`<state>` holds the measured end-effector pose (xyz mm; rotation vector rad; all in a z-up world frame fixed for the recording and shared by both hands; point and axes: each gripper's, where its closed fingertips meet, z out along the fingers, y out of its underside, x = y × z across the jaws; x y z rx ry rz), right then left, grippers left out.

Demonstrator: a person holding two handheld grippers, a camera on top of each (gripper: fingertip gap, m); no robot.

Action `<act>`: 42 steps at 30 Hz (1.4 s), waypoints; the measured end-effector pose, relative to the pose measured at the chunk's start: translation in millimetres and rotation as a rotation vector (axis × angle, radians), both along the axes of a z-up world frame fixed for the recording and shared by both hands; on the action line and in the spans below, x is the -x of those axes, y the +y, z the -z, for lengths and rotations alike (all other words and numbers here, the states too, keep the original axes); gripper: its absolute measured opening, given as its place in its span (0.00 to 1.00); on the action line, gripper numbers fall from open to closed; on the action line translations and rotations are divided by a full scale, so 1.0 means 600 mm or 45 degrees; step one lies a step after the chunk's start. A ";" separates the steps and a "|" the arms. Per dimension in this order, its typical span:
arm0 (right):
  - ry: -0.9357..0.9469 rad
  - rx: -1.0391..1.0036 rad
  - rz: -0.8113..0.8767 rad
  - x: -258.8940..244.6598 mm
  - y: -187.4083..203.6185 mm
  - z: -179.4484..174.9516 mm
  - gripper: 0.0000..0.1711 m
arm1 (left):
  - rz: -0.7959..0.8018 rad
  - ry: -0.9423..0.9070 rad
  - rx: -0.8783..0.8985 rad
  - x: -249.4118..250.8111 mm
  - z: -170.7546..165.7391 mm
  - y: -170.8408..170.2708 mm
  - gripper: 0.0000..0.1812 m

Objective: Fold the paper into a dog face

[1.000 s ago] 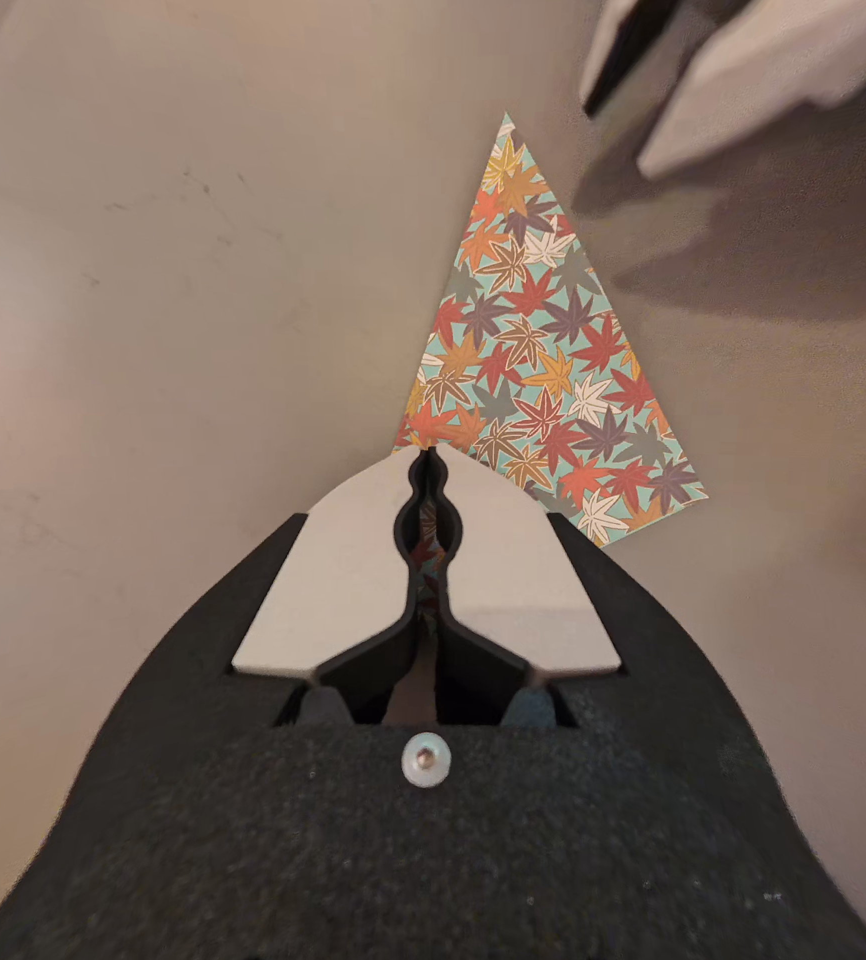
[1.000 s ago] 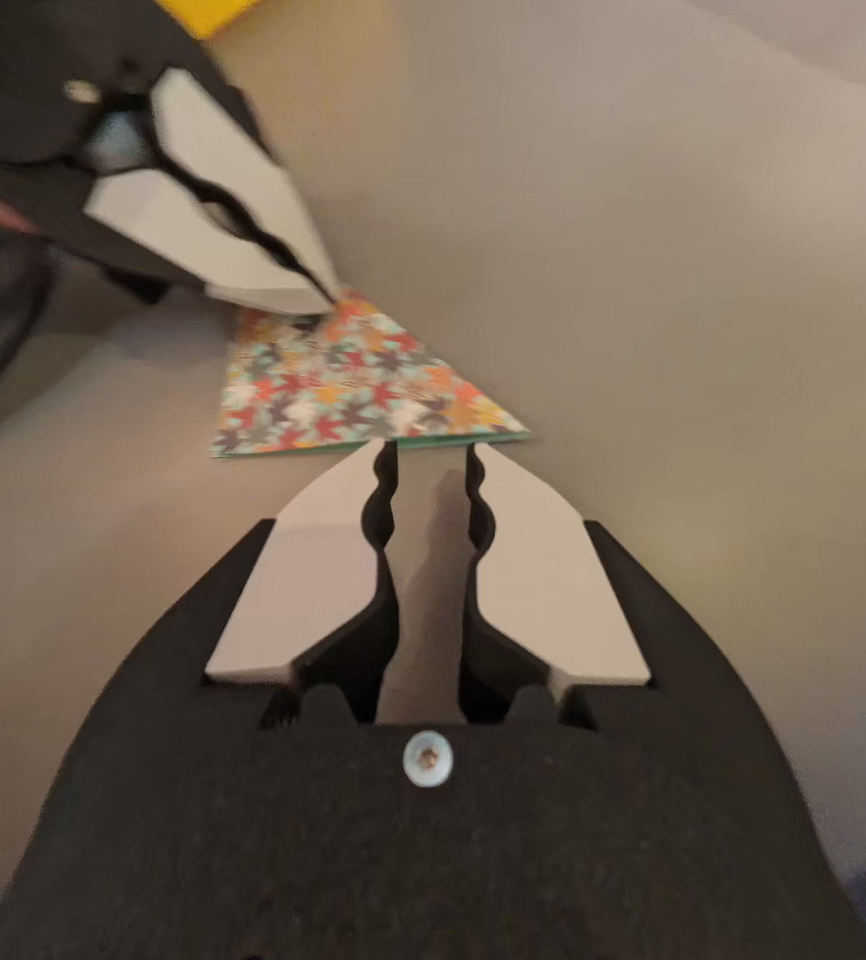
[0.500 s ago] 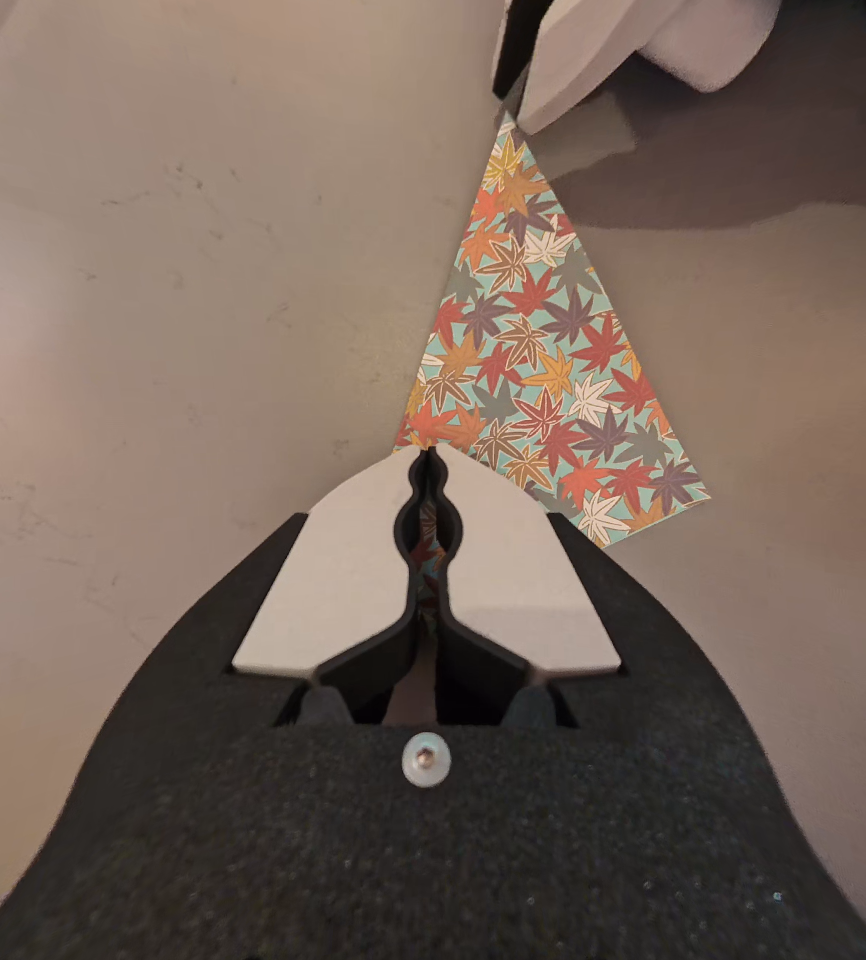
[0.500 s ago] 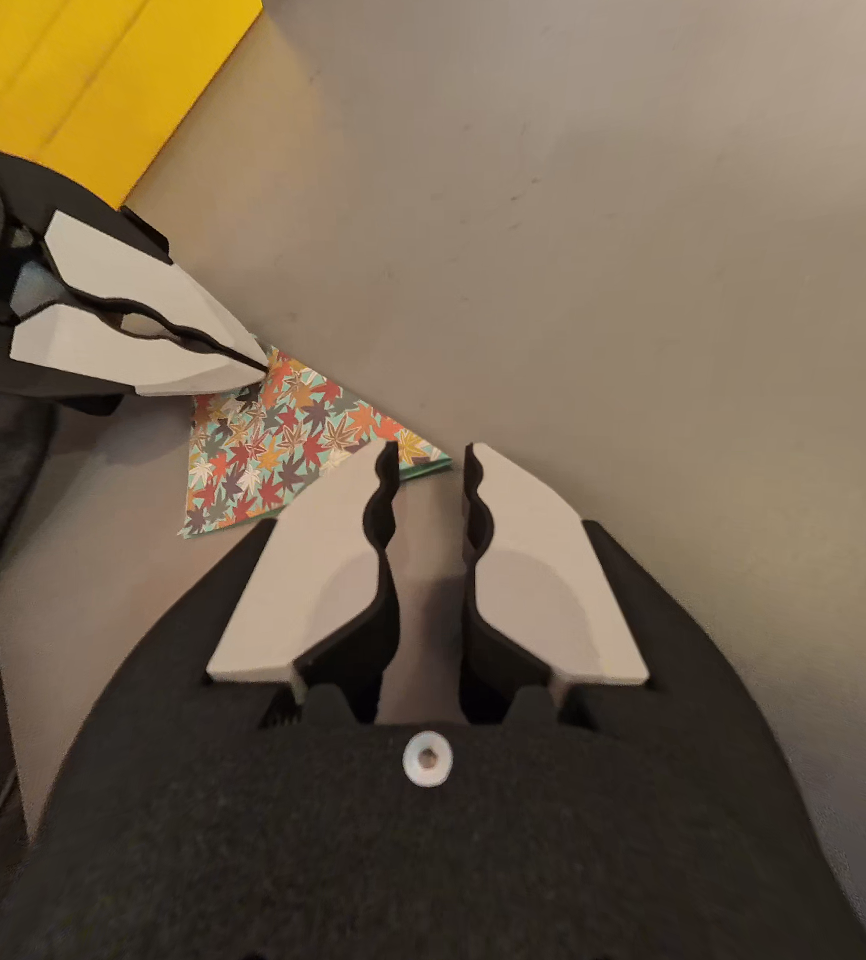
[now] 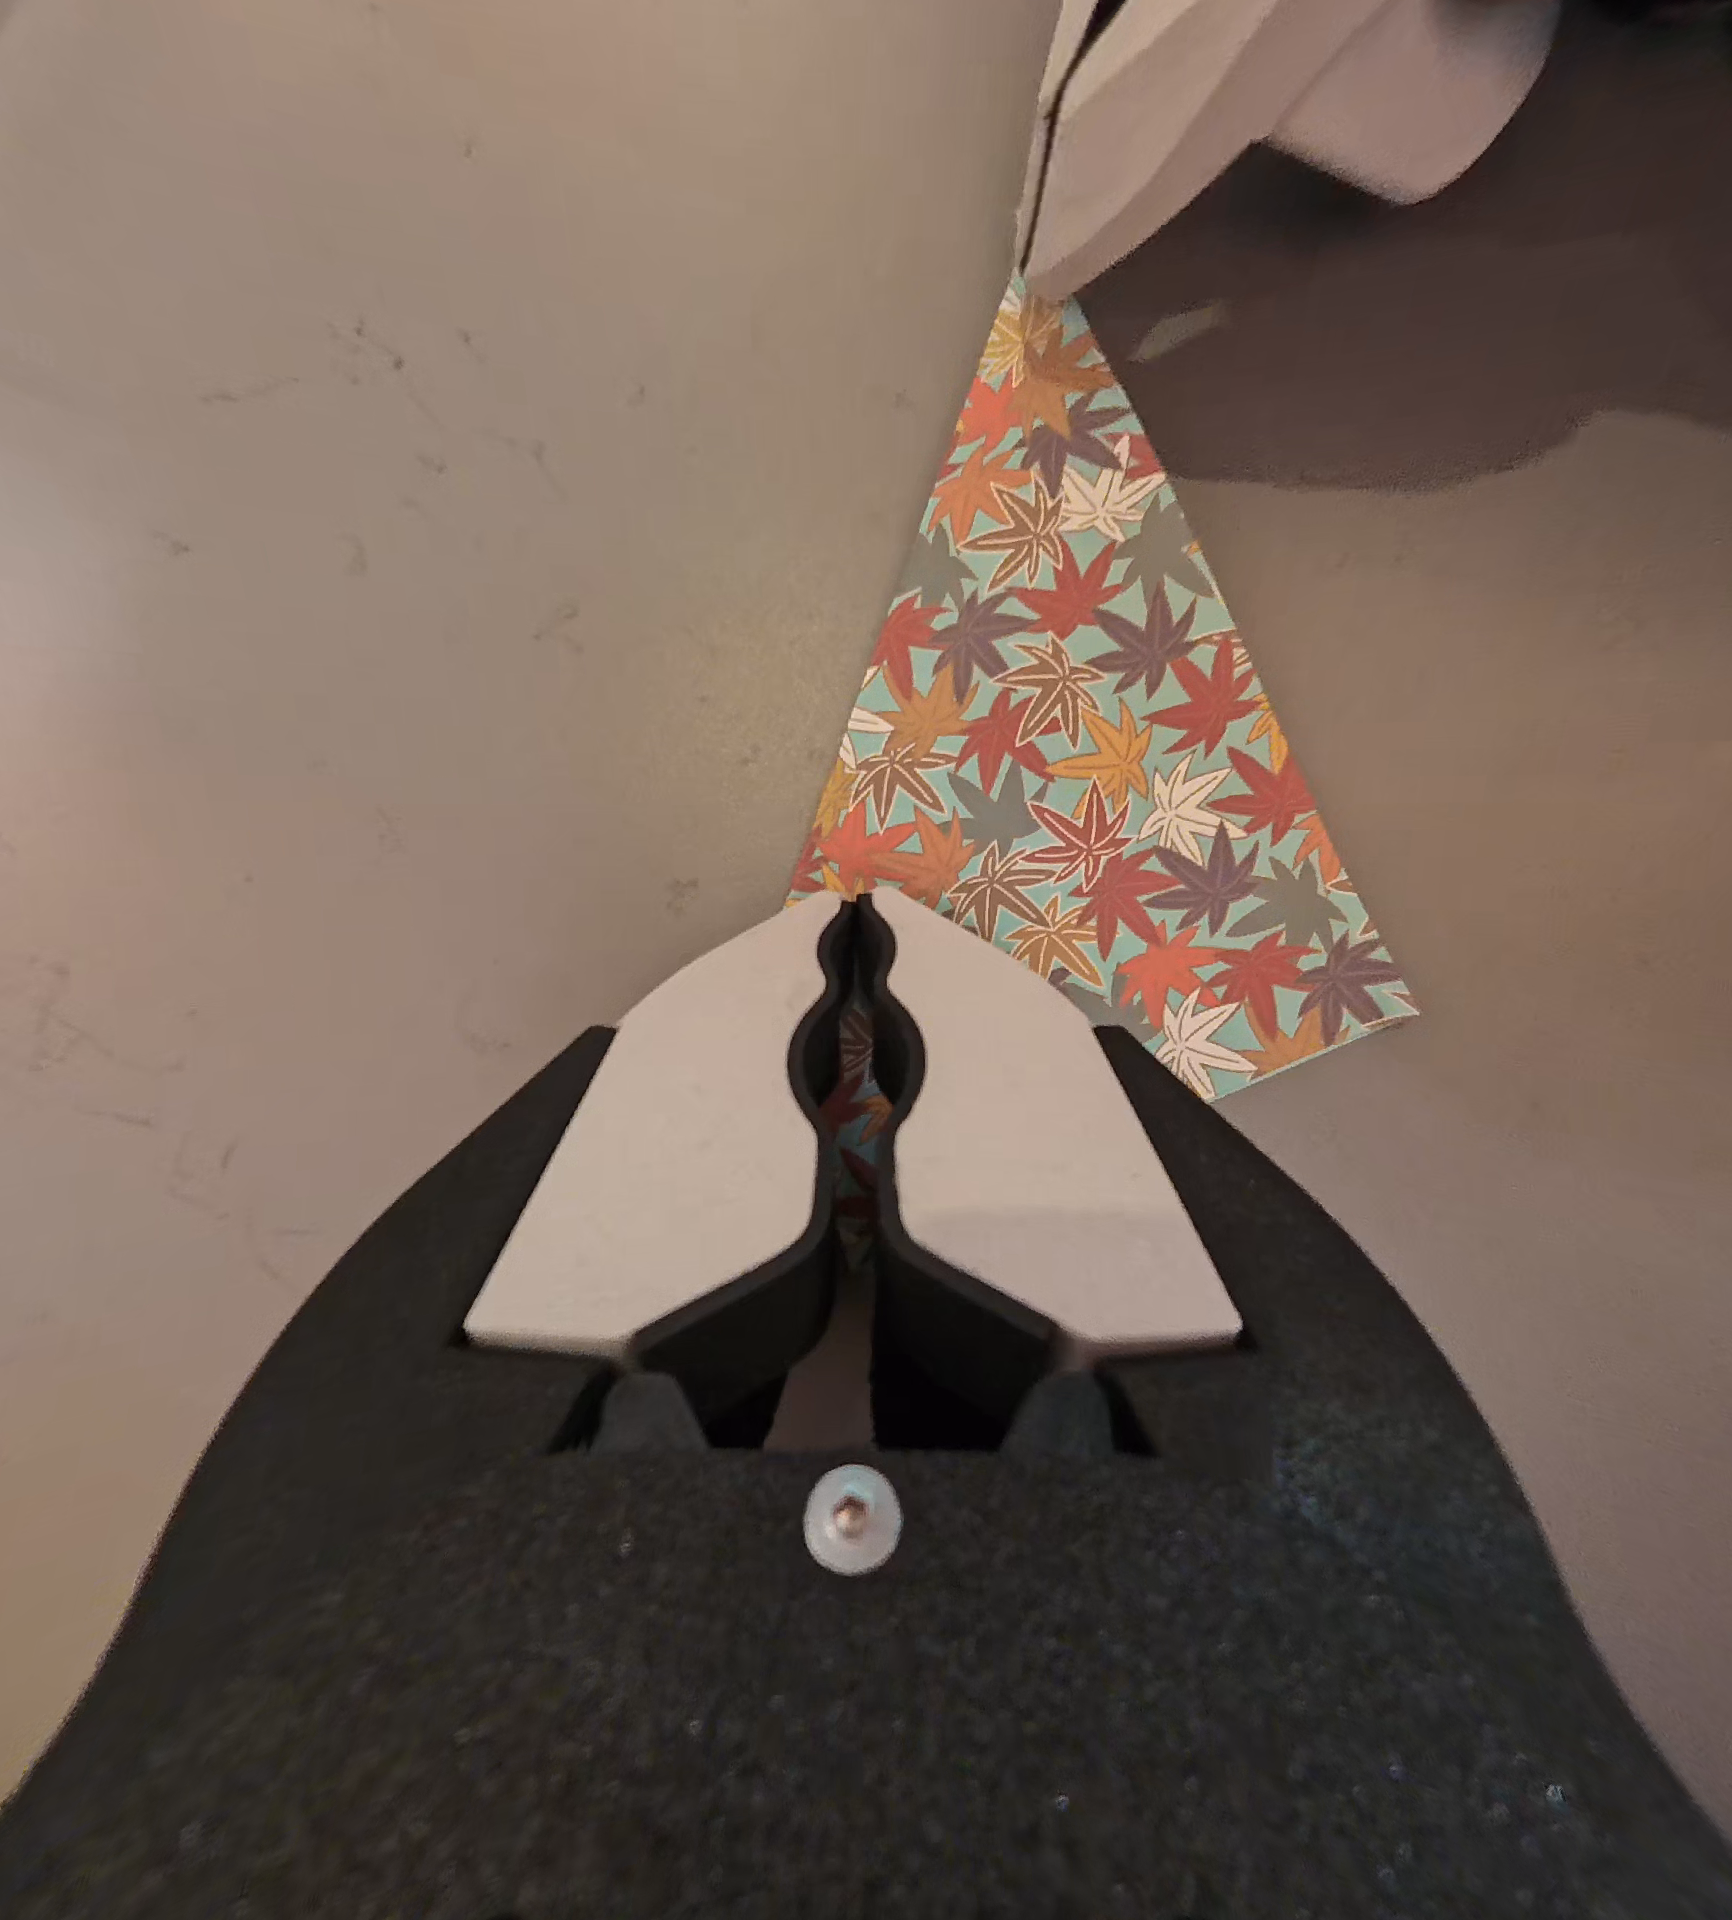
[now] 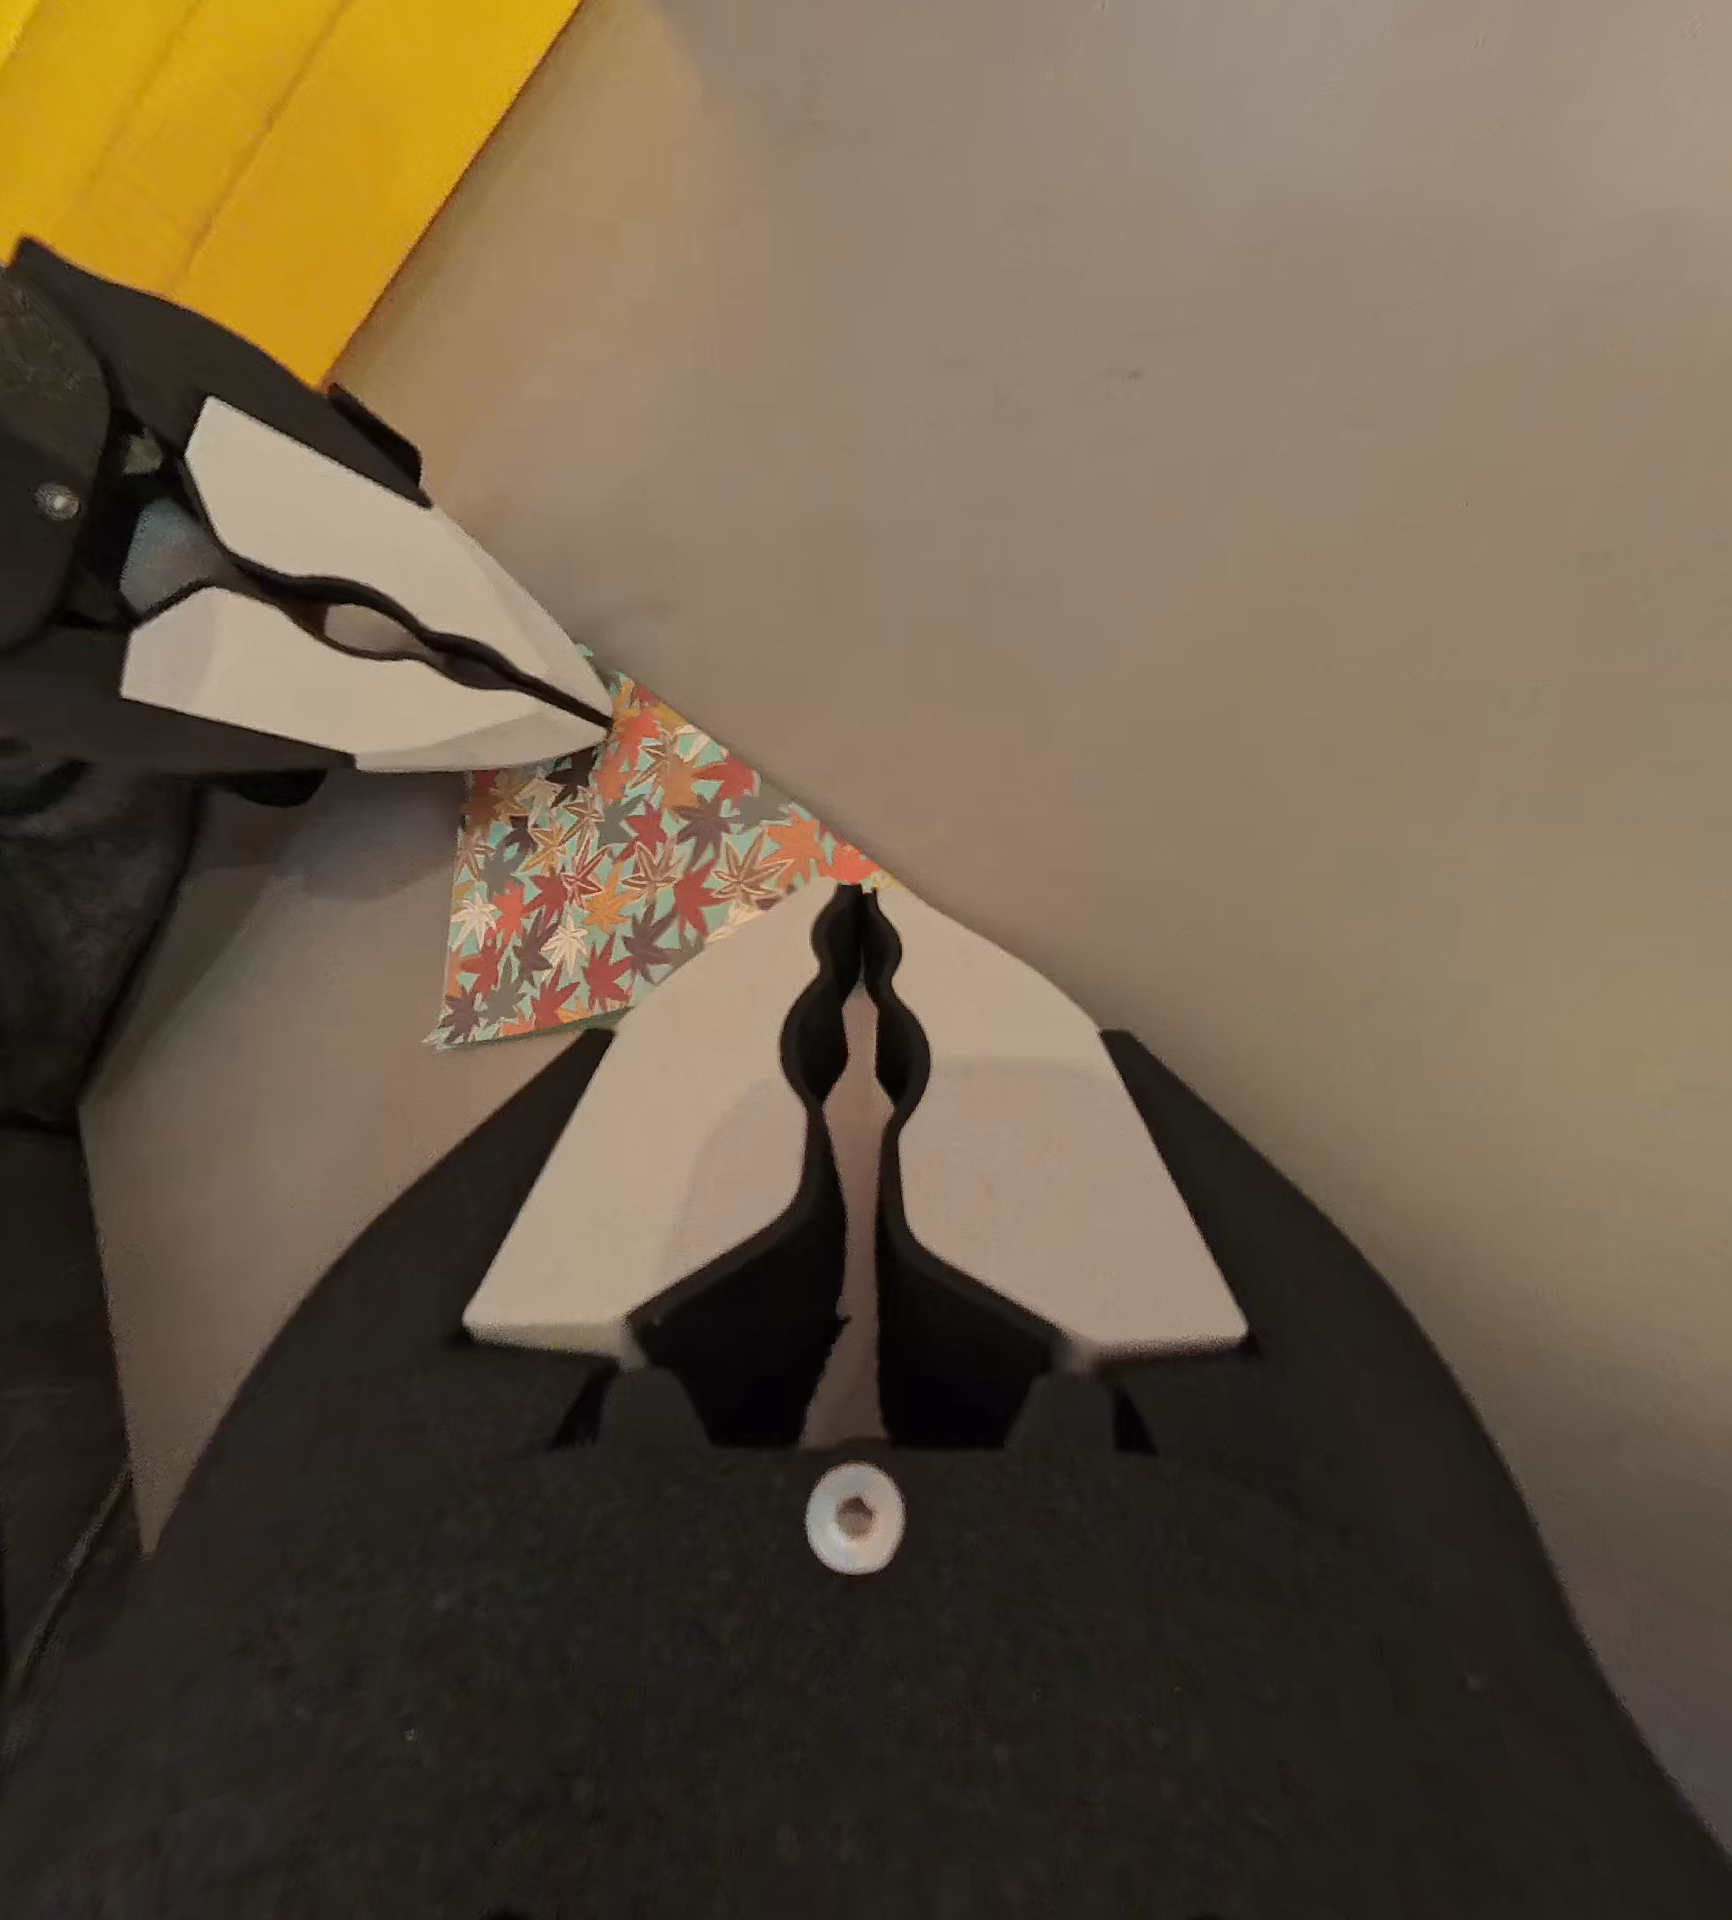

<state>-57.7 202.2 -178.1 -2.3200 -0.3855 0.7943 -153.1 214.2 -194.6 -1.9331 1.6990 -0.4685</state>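
Left gripper [image 5: 857,902] pinches the 6 o'clock corner of the leaf-print paper [image 5: 1080,769] flat on the table [image 5: 374,623], while right gripper [image 6: 859,896], gaping earlier, now seemingly clamps the 12 o'clock tip.

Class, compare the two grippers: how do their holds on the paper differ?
The left gripper clamps one corner of the paper; the right gripper pinches the opposite tip. Paper shows deep between the left gripper's fingers, but only table behind the right gripper's tips. Both are shut.

Leaf-patterned paper [image 5: 1101,748] triangle, flat
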 end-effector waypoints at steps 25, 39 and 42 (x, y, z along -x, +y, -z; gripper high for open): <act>0.141 0.035 -0.082 0.006 -0.018 -0.016 0.13 | 0.029 -0.009 0.004 0.000 0.000 -0.005 0.00; 0.075 0.169 -0.030 0.003 -0.017 0.014 0.00 | 0.033 0.003 -0.012 -0.001 0.000 -0.007 0.00; 0.025 0.098 -0.043 0.003 -0.013 0.006 0.00 | 0.032 0.010 -0.016 -0.001 0.000 -0.007 0.00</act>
